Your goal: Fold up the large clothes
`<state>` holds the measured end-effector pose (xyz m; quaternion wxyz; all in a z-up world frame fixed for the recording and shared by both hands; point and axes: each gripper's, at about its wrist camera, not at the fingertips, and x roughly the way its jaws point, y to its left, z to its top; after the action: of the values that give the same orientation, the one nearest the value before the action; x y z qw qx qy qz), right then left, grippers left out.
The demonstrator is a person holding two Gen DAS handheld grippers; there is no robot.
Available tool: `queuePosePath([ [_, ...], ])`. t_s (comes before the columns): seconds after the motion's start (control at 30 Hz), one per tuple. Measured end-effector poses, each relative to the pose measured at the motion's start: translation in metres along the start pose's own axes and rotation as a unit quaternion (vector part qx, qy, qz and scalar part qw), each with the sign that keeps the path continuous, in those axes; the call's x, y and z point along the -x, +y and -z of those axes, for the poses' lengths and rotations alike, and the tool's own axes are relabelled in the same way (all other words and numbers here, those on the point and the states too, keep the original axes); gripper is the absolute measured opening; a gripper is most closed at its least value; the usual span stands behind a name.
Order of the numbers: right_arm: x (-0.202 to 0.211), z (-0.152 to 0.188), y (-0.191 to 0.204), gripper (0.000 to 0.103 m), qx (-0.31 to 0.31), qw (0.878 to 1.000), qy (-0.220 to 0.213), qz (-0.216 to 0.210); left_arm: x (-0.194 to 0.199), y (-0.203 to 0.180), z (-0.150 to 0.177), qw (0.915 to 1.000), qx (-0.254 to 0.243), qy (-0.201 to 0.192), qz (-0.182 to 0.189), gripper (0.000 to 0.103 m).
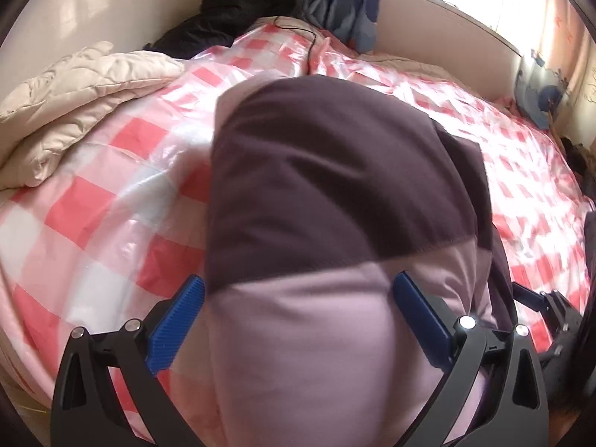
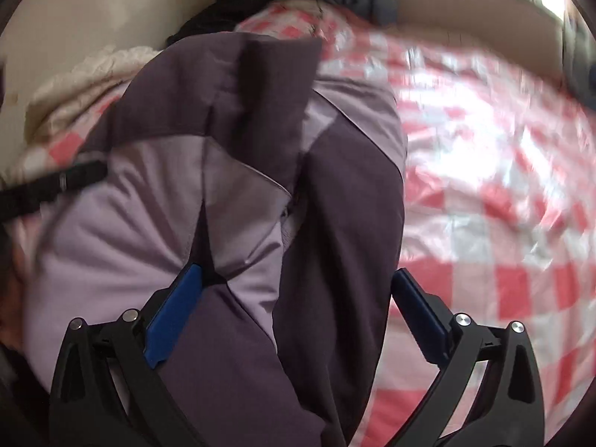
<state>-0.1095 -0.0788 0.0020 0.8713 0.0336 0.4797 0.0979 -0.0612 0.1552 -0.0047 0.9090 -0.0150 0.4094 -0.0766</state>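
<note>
Left wrist view puts your left gripper (image 1: 298, 309) with its jaws spread wide, one blue pad on either side of the purple jacket (image 1: 335, 193). The cloth fills the gap between them, but the pads are not pinched together, so you hold nothing firmly here. The jacket's long axis runs straight ahead from the jaws: its pale lilac panel lies nearest you, between the pads, and its dark plum panel stretches forward, ending in a rounded edge on the pink-and-white checked bedspread (image 1: 111, 193). Ahead and to the left of the jaws sits a cream quilt (image 1: 70, 97); a dark garment (image 1: 238, 11) is bundled far ahead by the wall.

Your right gripper (image 2: 296, 305) is likewise wide open, jaws astride the jacket (image 2: 231, 156). The left pad rests against lilac cloth; the right pad stands just off the jacket's dark edge, over bare bedspread (image 2: 484, 193). From here too the garment runs lengthwise away from the jaws, its dark folded end pointing forward. This view is blurred.
</note>
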Motion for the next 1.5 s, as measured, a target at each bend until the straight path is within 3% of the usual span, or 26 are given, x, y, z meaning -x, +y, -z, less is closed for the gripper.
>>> queuePosePath([
  [0.03,0.007,-0.007,-0.006,0.096,-0.021,1.0,0.006,-0.01,0.004,-0.001,0.001,0.9998,-0.002,-0.013,-0.012,0.097],
  [0.13,0.062,0.0,0.004,0.096,0.017,0.996,-0.085,0.018,0.018,-0.002,0.003,0.9983,-0.017,-0.04,-0.038,0.097],
  [0.17,0.065,0.009,0.007,0.096,0.022,0.996,-0.086,0.033,0.021,-0.003,0.003,0.998,-0.019,-0.045,-0.039,0.097],
  [0.23,0.038,0.031,0.006,0.096,0.044,0.998,-0.031,0.044,0.025,-0.002,0.003,0.9982,-0.017,-0.046,-0.035,0.097],
  [0.3,0.034,0.04,-0.008,0.096,0.003,1.0,-0.012,0.009,0.026,-0.001,0.002,0.9987,-0.013,-0.04,-0.028,0.097],
  [0.37,0.053,0.034,-0.016,0.096,-0.027,0.999,-0.034,-0.009,0.032,-0.003,0.002,0.9987,-0.013,-0.043,-0.026,0.097],
  [0.47,0.083,0.015,-0.005,0.096,-0.012,0.995,-0.099,-0.016,0.05,-0.009,0.005,0.9966,-0.03,-0.068,-0.034,0.097],
  [0.63,0.09,-0.029,0.023,0.096,0.033,0.987,-0.15,0.053,0.065,-0.014,0.005,0.9941,-0.039,-0.09,-0.048,0.097],
  [0.7,0.061,-0.041,0.025,0.096,0.025,0.991,-0.117,0.059,0.069,-0.012,0.004,0.9938,-0.032,-0.094,-0.048,0.097],
  [0.77,0.026,-0.033,0.026,0.096,0.023,0.997,-0.057,0.046,0.07,-0.009,0.003,0.9937,-0.028,-0.096,-0.051,0.097],
  [0.87,0.014,-0.028,0.009,0.096,-0.019,0.998,-0.059,0.007,0.069,-0.008,0.005,0.9941,-0.026,-0.089,-0.056,0.097],
  [0.93,0.016,-0.036,0.006,0.096,-0.015,0.999,-0.044,-0.002,0.067,-0.008,0.006,0.9946,-0.027,-0.083,-0.056,0.097],
  [1.1,0.037,-0.032,0.006,0.096,-0.007,0.997,-0.079,0.016,0.069,-0.008,0.008,0.9946,-0.028,-0.082,-0.057,0.097],
  [1.3,0.074,-0.019,0.034,0.096,0.045,0.987,-0.153,0.033,0.074,-0.009,0.01,0.9947,-0.027,-0.084,-0.053,0.097],
  [1.4,0.064,-0.021,0.039,0.096,0.049,0.991,-0.123,0.023,0.075,-0.011,0.01,0.9944,-0.03,-0.086,-0.053,0.097],
  [1.5,0.034,-0.02,0.04,0.096,0.057,0.997,-0.049,0.028,0.076,-0.012,0.01,0.9947,-0.029,-0.084,-0.051,0.097],
])
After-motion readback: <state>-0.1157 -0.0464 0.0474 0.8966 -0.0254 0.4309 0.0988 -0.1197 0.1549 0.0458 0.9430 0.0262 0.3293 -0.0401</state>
